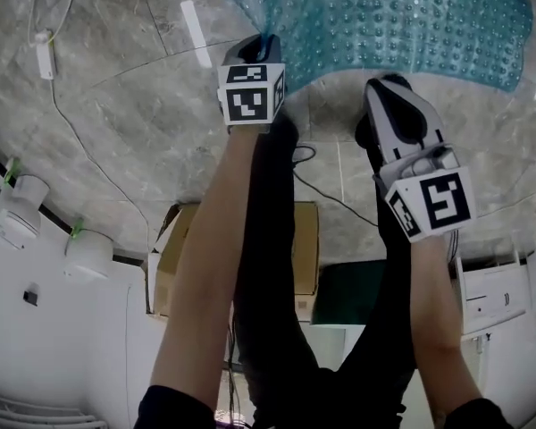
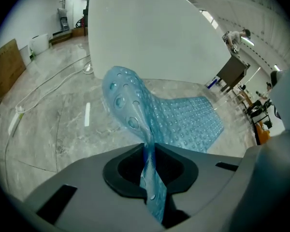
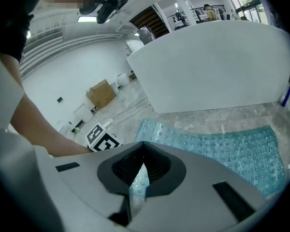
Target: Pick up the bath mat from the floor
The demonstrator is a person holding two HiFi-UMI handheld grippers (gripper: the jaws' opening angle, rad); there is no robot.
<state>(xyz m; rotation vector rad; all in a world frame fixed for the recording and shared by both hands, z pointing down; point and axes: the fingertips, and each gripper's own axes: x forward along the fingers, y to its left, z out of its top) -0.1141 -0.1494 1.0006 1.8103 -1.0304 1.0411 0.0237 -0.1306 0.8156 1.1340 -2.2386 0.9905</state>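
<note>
The teal bath mat (image 1: 402,25), see-through and covered in bumps, lies on the grey marble floor at the top of the head view. My left gripper (image 1: 266,45) is shut on the mat's near left corner. That corner stands up in a fold (image 2: 130,105) above the floor and runs down through the left gripper (image 2: 149,151). My right gripper (image 1: 389,83) is at the mat's near edge, further right. Its tips nearly meet, and pale mat (image 3: 232,149) fills the narrow gap of the right gripper (image 3: 144,162).
A large white curved panel (image 2: 150,33) stands just beyond the mat. The person's dark-trousered legs (image 1: 277,284) are below both grippers. A black cable (image 1: 330,195), a cardboard box (image 1: 183,239) and white containers (image 1: 18,213) sit behind them.
</note>
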